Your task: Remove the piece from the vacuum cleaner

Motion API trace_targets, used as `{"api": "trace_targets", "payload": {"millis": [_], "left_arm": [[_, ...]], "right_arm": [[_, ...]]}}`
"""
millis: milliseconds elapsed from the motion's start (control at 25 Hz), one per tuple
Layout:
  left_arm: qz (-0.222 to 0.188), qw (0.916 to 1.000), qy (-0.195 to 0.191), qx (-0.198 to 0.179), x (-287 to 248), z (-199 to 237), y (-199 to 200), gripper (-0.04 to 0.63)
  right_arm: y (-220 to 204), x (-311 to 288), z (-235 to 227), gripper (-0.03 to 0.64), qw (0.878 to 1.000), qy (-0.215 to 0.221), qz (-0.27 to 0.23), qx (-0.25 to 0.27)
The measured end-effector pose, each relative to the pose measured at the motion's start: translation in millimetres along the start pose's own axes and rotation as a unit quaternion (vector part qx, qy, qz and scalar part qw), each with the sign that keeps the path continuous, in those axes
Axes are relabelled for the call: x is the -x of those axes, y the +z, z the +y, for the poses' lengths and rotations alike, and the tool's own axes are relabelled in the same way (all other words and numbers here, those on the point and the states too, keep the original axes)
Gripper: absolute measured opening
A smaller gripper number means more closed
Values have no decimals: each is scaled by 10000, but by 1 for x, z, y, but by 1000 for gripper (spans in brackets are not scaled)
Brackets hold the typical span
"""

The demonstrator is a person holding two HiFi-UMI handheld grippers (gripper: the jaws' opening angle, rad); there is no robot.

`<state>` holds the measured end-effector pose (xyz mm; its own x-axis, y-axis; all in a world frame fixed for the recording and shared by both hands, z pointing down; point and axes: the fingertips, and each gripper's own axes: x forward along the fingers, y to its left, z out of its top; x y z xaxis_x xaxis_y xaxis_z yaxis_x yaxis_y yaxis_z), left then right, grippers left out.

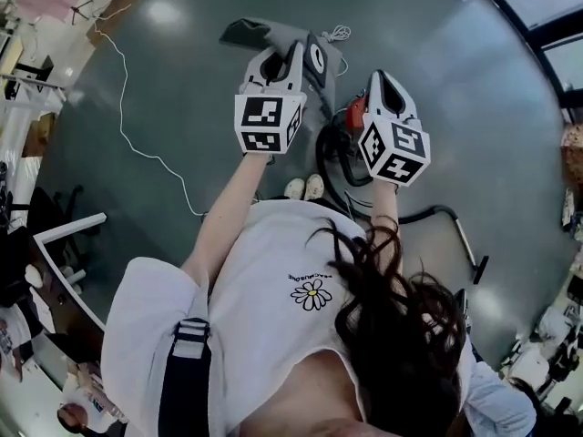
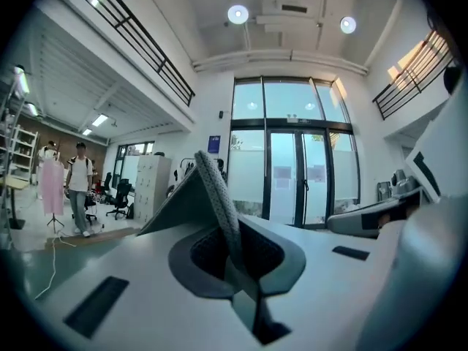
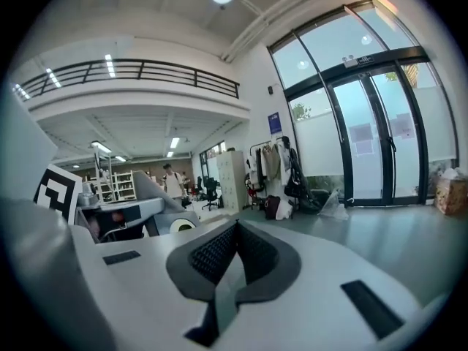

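I hold both grippers high above the floor. My left gripper (image 1: 290, 55) (image 2: 232, 254) is shut on a flat grey piece (image 1: 260, 33) (image 2: 183, 203) with a textured edge; a black part with a white ring (image 1: 315, 58) hangs at its side. The same piece (image 3: 157, 190) shows at the left of the right gripper view. My right gripper (image 1: 381, 82) (image 3: 232, 234) is shut, and nothing is between its pads. Far below, the vacuum cleaner's red and black body (image 1: 352, 116) is partly hidden behind the grippers. Its black hose (image 1: 330, 157) and wand (image 1: 460, 230) lie on the floor.
A white cable (image 1: 123, 107) runs over the grey floor at the left. Desks and chairs (image 1: 55, 244) stand at the left edge. A person (image 2: 79, 189) walks near a pink garment on a stand (image 2: 53, 185). Tall glass doors (image 2: 292, 174) and a clothes rack (image 3: 285, 170) lie ahead.
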<state>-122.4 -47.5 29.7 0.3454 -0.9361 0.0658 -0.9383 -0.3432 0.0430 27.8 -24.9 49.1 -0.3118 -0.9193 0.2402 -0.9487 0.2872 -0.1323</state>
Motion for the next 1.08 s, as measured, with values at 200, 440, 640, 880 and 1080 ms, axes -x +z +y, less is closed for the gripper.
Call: {"api": "trace_targets", "payload": {"millis": [200,440,640,880,1080], "left_arm": [[-367,9993,-24,55,20,-3,30,15],[-530,9986,-40,-45,22,-16,45,15],[-552,9984,-72,-42,23,-19,52,15],[-563,9984,12,-68,20,-13,45,15],[-641,9979,66,-54,21,-10,50,15]], "right_arm": [[17,15,20,11,9980,77,-340,533],[33,27,23,11,9956,150,-599,705],[41,31,22,11,9950,113,-689,719],[34,28,21,11,9951,126,-720,671],[36,28,23,11,9943,186,-697,781]]}}
